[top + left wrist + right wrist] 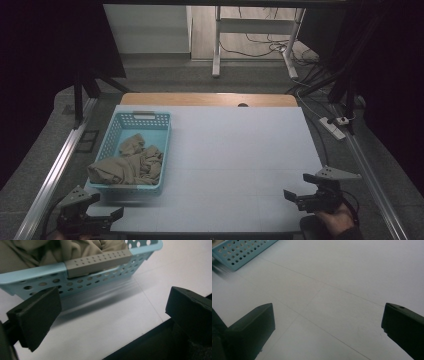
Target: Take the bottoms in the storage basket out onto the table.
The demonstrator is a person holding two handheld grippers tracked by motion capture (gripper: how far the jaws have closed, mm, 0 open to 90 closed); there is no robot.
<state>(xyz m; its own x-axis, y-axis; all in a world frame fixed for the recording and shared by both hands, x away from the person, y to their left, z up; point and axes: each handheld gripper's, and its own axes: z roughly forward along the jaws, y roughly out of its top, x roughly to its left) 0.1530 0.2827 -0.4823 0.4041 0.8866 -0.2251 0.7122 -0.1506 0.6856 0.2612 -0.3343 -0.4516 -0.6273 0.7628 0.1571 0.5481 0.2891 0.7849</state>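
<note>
A light blue perforated basket [111,134] stands on the left part of the white table cover [240,150]. Crumpled beige cloth [131,164] lies in it and spills over the near left rim. My left gripper [102,207] sits at the table's near left corner, just in front of the basket, open with nothing between its jaws. In the left gripper view the basket's rim [37,272], its grey handle [100,261] and the cloth [75,250] are close ahead of my left gripper [112,315]. My right gripper [299,186] hovers open over the near right of the cover.
The basket's corner [239,252] lies far ahead of my right gripper [327,327]. A wooden table edge [210,99] borders the back. Metal rails [55,170] run along both sides. A power strip [335,125] and cables lie on the floor at right.
</note>
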